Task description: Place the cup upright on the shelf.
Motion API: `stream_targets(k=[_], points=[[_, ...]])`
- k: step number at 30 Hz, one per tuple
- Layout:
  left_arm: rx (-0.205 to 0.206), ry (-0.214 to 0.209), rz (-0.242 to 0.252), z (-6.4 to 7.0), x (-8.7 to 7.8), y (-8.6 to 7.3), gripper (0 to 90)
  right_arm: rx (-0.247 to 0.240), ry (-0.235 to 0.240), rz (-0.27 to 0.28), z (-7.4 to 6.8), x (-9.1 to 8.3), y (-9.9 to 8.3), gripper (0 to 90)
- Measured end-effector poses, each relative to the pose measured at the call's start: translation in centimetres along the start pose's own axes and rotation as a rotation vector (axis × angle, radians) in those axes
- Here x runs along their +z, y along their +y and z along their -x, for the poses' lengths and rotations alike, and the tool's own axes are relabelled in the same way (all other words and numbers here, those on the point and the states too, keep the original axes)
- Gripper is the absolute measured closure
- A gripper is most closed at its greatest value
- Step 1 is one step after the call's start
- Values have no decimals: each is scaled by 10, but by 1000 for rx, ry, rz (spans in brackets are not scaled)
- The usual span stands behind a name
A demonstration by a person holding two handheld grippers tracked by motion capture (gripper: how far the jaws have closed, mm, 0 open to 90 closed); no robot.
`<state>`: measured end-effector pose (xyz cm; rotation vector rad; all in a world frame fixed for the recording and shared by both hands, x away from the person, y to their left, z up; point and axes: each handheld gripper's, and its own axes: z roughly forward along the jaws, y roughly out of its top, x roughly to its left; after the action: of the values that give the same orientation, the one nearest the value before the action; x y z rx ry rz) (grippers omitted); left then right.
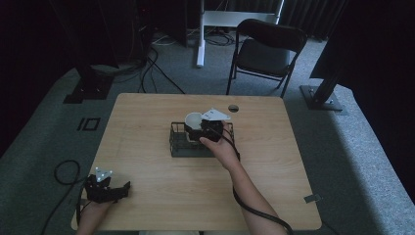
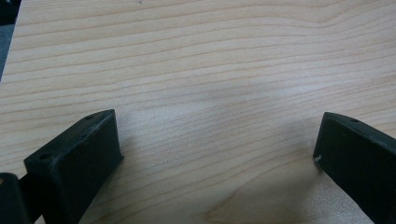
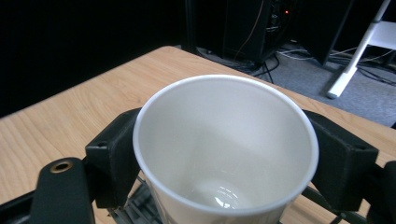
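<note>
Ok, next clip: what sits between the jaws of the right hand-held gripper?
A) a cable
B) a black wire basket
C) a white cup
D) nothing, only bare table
C: in the right gripper view the white cup sits between the two black jaws of the right hand-held gripper, one jaw against each side, above the black wire basket.

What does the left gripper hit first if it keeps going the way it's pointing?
Probably the table. The left gripper is open, jaws angled down at bare wood with nothing between them. In the high view it points roughly rightward along the near edge, well short of the wire basket.
</note>
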<state>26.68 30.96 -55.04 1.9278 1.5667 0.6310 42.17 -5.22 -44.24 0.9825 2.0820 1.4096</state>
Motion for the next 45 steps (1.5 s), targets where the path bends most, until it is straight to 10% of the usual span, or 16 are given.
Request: stream_targets(k=[45], points=[[0,0,-1,0,0,0,8,-34,11,0,4,-16,-10,129]])
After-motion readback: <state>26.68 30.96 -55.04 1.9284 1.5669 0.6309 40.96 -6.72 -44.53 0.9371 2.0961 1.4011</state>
